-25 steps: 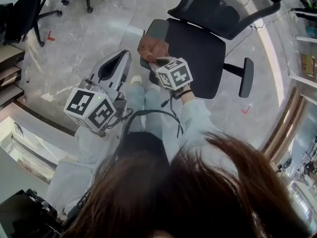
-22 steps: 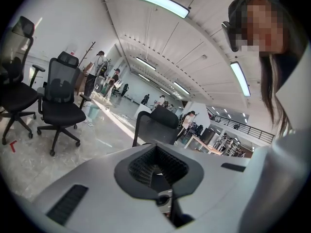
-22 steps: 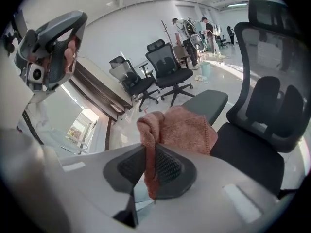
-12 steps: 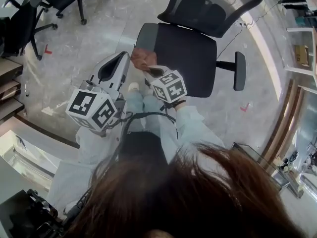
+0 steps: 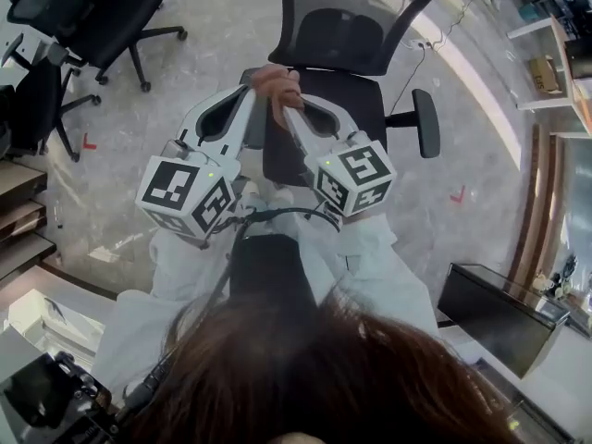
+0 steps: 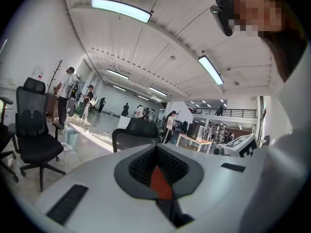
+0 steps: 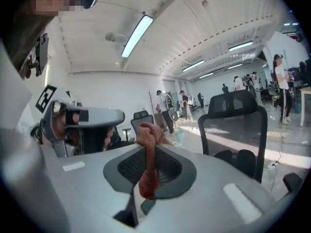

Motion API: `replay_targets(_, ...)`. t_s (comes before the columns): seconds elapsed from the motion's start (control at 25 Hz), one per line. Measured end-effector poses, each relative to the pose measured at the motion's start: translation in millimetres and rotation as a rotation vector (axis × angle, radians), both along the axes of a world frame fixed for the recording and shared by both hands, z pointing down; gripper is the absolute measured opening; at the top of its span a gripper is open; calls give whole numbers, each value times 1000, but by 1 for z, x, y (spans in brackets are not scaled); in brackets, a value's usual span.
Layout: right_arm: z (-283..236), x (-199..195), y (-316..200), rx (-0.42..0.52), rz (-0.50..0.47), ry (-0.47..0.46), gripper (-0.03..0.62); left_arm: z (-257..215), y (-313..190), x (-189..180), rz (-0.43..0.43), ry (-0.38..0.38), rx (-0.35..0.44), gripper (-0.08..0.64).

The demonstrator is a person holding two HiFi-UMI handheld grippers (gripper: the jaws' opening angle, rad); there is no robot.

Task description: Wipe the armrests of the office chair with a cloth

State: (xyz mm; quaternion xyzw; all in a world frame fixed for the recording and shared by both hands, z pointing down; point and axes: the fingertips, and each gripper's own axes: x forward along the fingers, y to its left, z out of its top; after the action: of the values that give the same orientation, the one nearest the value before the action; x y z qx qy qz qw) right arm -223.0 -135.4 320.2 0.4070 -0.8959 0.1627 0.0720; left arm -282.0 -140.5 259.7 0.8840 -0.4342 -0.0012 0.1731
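Observation:
The reddish-brown cloth (image 5: 275, 82) hangs bunched in the air over the front left of the black office chair's seat (image 5: 319, 123). My right gripper (image 5: 289, 111) is shut on it; in the right gripper view the cloth (image 7: 147, 144) is pinched between the jaws, knotted above the tips. My left gripper (image 5: 252, 96) meets it from the left, its jaws shut on a red sliver of cloth (image 6: 160, 182). The chair's right armrest (image 5: 425, 123) shows beside the seat. Its left armrest is hidden behind the grippers.
The chair's mesh backrest (image 5: 347, 26) stands behind the seat. Two more black chairs (image 5: 88, 12) stand at upper left on the marble floor. Shelving (image 5: 18, 220) lies at left, a dark box (image 5: 495, 317) at lower right. People stand far off in the hall.
The right gripper has lifted the cloth off the left armrest. Both grippers rose and swung together, and the left one closed on the cloth. The head view moved toward the chair.

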Motion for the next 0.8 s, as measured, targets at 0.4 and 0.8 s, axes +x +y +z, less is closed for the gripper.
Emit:
replay_targets(0.4, -56, 59, 25, 106, 134, -66, 31, -19, 12, 41, 59, 0, 31, 3)
replay_targets(0.8, -54, 51, 28, 103, 129, -61, 31, -12, 12, 28, 50, -6, 16, 3)
